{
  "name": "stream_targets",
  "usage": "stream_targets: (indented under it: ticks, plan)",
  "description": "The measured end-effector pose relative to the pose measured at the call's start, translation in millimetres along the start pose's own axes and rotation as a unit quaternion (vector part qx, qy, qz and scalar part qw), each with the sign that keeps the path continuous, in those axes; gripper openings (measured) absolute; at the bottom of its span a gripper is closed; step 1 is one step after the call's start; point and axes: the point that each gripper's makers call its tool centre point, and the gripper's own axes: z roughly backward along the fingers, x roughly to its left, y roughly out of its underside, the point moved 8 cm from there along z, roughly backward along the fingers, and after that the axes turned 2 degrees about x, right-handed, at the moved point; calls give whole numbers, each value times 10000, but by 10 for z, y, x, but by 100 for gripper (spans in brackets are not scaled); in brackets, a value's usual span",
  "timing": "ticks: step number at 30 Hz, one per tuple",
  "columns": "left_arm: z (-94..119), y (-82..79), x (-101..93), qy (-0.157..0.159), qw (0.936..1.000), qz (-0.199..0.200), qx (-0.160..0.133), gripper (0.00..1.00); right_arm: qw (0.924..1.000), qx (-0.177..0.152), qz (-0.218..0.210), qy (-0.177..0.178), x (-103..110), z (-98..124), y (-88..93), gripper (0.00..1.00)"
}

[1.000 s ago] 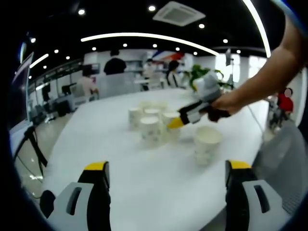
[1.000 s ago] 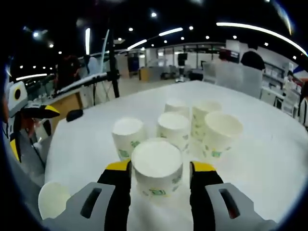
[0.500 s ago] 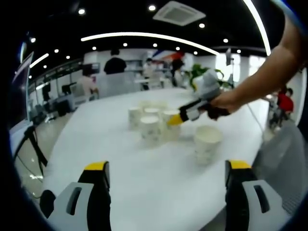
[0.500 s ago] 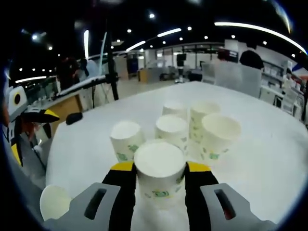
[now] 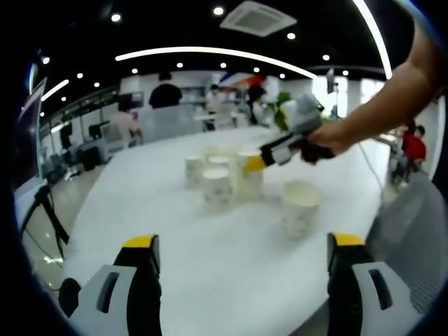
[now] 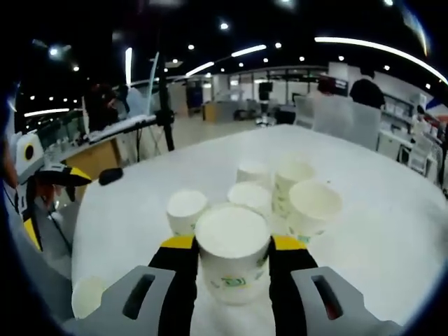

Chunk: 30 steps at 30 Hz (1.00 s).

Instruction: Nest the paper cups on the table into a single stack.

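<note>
My right gripper (image 6: 232, 246) is shut on the sides of an upright white paper cup (image 6: 232, 262) and holds it off the round white table (image 6: 392, 231). Beyond it stands a cluster of several cups (image 6: 280, 192), and a lone cup (image 6: 87, 297) sits at the lower left. In the left gripper view a hand holds that right gripper (image 5: 255, 163) over the cup cluster (image 5: 217, 178), with the lone open cup (image 5: 301, 206) nearer. My left gripper (image 5: 243, 252) hangs open over the table's near edge with nothing between its jaws. The left gripper (image 6: 28, 189) also shows at the left edge of the right gripper view.
A small black object (image 6: 110, 175) lies near the table's far left edge. A dark stand pole (image 6: 164, 105) rises behind it. People (image 5: 166, 91) and desks fill the office behind. Bare tabletop (image 5: 182, 231) lies between my left gripper and the cups.
My right gripper has risen with the cup in it, so the cluster below looks smaller and lower. In the left gripper view it sits slightly higher. The left gripper has stayed put.
</note>
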Motion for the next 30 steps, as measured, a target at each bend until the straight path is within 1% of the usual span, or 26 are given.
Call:
stream_targets:
  ticks: [2, 15, 20, 24, 30]
  plan:
    - [1, -2, 2, -2, 10000, -2, -13, 98, 10000, 30, 1, 2, -2, 17, -24, 37]
    - [9, 2, 4, -16, 10000, -12, -52, 97, 9998, -29, 205, -45, 47, 142, -204, 37]
    - [15, 3, -4, -4, 10000, -32, -52, 97, 9996, 17, 265, -94, 49, 186, -278, 37]
    - [12, 3, -1, 3, 10000, -33, -45, 97, 9996, 54, 244, -163, 40, 225, -342, 37]
    - [8, 6, -2, 12, 10000, -51, -36, 97, 9995, 31, 242, -176, 13, 271, -418, 37]
